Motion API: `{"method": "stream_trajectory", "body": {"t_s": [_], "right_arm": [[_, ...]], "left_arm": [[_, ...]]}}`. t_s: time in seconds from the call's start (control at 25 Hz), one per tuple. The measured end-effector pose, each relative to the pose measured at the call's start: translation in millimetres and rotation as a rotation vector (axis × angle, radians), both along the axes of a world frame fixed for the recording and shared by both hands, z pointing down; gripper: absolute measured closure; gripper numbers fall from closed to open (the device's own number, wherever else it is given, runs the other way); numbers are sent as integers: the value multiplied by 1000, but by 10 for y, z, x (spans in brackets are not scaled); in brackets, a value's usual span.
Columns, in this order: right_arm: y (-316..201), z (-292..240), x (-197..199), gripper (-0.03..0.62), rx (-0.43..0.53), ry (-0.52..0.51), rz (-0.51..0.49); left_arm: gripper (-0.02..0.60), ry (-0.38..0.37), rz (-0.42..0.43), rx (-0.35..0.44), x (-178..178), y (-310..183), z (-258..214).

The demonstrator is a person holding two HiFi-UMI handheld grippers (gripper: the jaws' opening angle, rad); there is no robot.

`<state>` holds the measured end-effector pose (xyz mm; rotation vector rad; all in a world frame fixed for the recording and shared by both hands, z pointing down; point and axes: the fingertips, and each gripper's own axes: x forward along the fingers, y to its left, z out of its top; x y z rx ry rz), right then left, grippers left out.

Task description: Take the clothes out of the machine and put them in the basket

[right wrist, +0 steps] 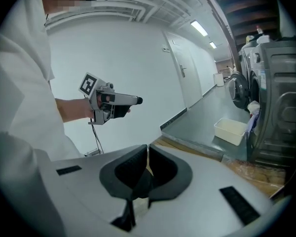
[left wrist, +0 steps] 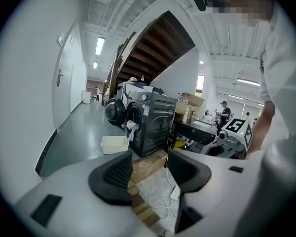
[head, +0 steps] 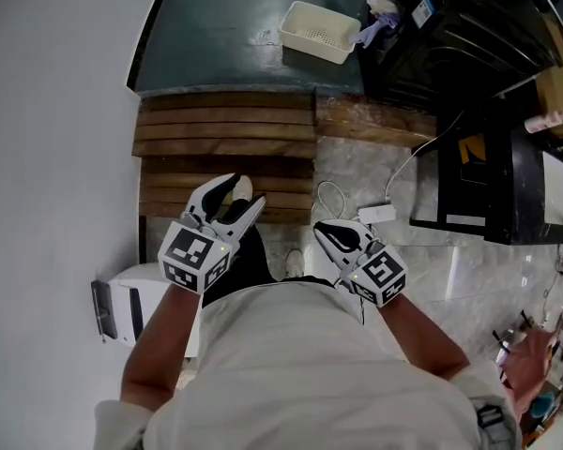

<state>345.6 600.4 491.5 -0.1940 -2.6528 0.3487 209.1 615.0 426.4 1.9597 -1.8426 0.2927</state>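
Standing well short of machine (head: 455, 36) | step: approach, nothing taken | left tool (head: 236, 195): half open, empty | right tool (head: 330, 235): closed, empty | clothes (head: 382, 7): at machine door | basket (head: 317, 32): floor, just beside | next: close in, grip clothes

Grey-green floor (head: 216, 26), cream basket (head: 317, 32) on it, wooden slats (head: 227, 129), white cable (head: 330, 198) on marble tiles (head: 357, 162)

Basket (head: 319, 32) on floor just left of machine (head: 450, 45); clothes (head: 379, 19) hang from machine opening; slats (head: 227, 129) before basket.
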Motion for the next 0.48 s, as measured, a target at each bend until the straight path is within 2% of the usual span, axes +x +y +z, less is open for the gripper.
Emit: {"method": "stream_trajectory", "body": {"t_s": [0.12, 0.48], "right_arm": [[-217, -4, -489, 591, 10, 13, 13], [-612, -308, -2178, 591, 24, 60, 43]], "left_arm": [[364, -11, 20, 8, -501, -234, 33], [364, 38, 93, 13, -2027, -745, -117]]}}
